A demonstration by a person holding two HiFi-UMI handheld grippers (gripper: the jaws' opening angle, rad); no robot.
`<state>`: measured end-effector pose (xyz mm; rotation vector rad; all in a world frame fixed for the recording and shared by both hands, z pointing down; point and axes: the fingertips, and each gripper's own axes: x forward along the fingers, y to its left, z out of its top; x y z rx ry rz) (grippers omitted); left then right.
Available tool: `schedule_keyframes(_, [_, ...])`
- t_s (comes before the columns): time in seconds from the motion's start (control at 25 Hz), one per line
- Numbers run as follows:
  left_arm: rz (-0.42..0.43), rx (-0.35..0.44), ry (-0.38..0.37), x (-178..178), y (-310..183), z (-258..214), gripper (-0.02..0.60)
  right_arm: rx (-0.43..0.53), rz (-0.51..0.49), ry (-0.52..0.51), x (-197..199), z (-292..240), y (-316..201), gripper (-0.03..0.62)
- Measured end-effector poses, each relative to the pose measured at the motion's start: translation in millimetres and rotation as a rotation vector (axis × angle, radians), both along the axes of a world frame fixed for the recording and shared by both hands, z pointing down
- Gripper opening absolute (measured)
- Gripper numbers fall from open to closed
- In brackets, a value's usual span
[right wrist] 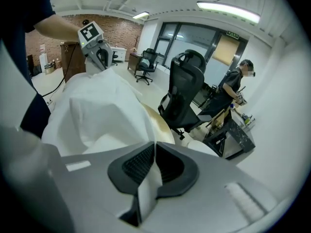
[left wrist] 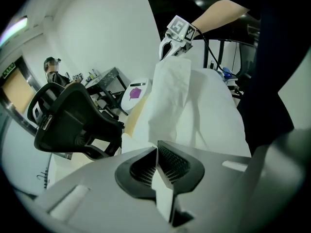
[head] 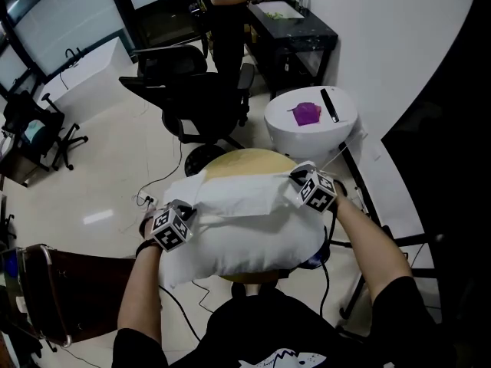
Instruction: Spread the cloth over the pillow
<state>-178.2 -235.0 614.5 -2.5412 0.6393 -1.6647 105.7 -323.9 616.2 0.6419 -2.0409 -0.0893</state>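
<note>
Here the cloth (head: 230, 195) is held over the pillow (head: 253, 245), its ends clamped in the closed jaws of the left gripper (head: 186, 211) and right gripper (head: 296, 177).

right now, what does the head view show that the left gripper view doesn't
Only the head view: the left hand-held gripper seen from outside with its marker cube, the left forearm behind it, and the whole pillow from above.
Only the left gripper view: that gripper's jaws closed on an edge of the white cloth.
Both: the right hand-held gripper at the cloth's other end, the pillow, the black office chair, and the purple thing on the white round table.
</note>
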Motion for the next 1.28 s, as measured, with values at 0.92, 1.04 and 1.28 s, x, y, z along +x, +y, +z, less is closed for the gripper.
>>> schedule_keyframes(0.92, [0.001,0.051,0.009,-19,4,-6,0.062,0.186,-0.035,-0.133,-7,-87,67,0.115])
schedule_keyframes(1.04, [-0.001,0.062,0.005,-24,10,-10,0.091,0.157,-0.077,-0.077,-21,-56,92,0.116])
schedule_keyframes(1.28, [0.003,0.044,-0.001,-34,29,-15,0.155,0.125,-0.083,0.029,-29,1,103,0.14])
